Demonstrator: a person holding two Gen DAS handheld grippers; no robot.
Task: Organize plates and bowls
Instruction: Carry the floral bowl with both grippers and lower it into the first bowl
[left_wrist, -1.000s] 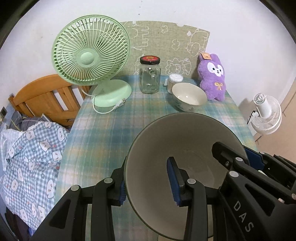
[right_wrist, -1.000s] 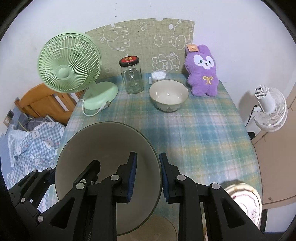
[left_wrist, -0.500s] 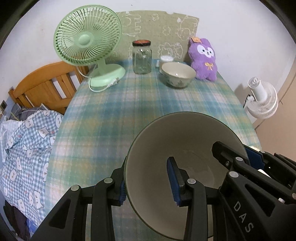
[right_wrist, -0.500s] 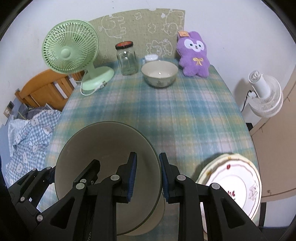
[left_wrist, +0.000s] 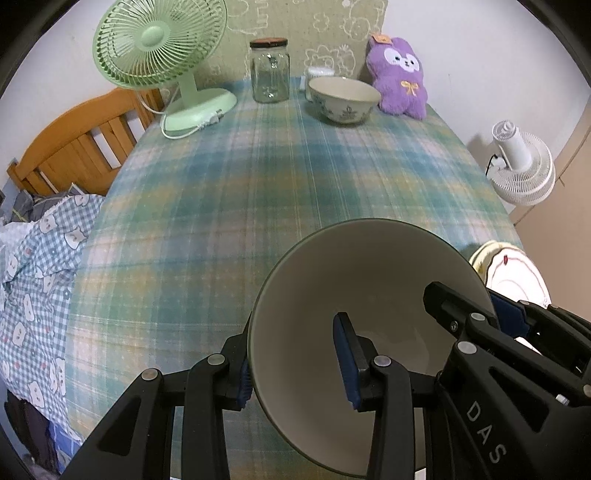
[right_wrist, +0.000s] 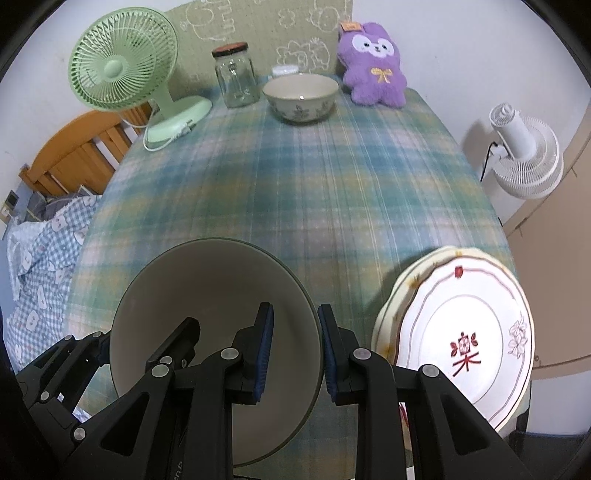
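Plaid-cloth worktop (right_wrist: 332, 192), big bowl (right_wrist: 207, 295) carried on two claws over its near edge.
Left claw (left_wrist: 295, 360) and right claw (right_wrist: 295, 350) each pinch opposite rim sides, jaws part-closed on it; thin rim grips could slip, tipping bowl onto stacked plates (right_wrist: 461, 332) just right; patterned bowl (right_wrist: 301, 96) sits far back.

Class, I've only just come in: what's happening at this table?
A person is holding one large grey bowl with both tools: the left hand-held gripper and the right hand-held gripper each clamp opposite sides of its rim. Stacked plates lie beside it on the checked tablecloth; a smaller patterned bowl sits at the far end.
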